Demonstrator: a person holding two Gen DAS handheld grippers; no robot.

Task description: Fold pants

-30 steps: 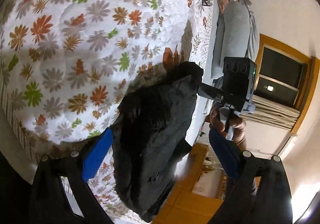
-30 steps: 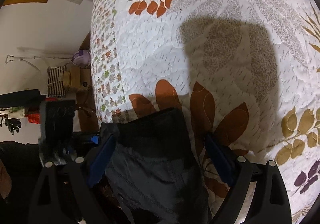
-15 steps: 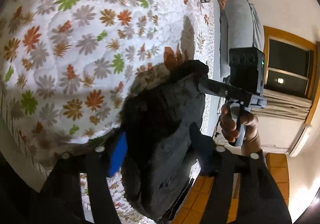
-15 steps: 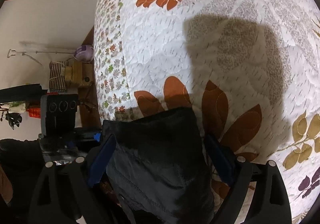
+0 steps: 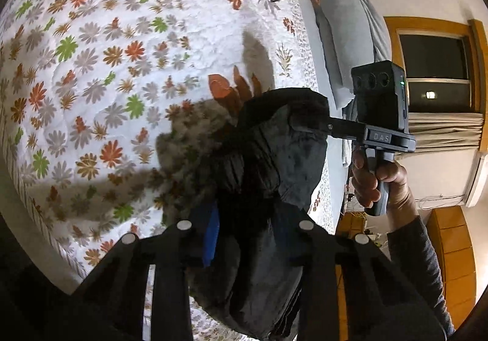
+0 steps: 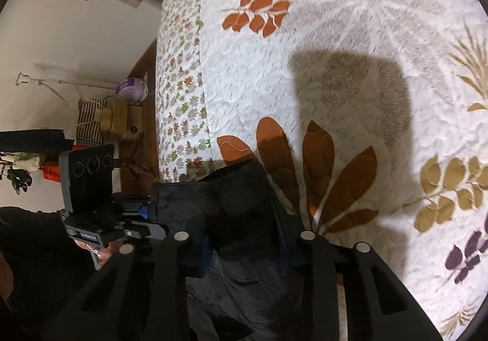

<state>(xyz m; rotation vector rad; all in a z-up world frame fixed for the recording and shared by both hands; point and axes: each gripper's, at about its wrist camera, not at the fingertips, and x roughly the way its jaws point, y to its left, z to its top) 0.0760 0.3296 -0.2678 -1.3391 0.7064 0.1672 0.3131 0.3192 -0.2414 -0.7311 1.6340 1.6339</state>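
Both grippers, left gripper [image 5: 247, 228] and right gripper [image 6: 244, 245], are closing on the dark pants [image 5: 268, 164] at the bed [image 5: 91, 36] edge; I'd pinch firmly, keep both corners level, then lift together.

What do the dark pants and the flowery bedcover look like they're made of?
Pants: likely a soft, thick woven or brushed cloth, matte black; it bunches in heavy folds and shows stitched seams.
Bedcover: looks like a quilted cotton-type fabric, matte white with printed leaves and flowers; puffy stitched lines run all over it. The exact fibres cannot be told.
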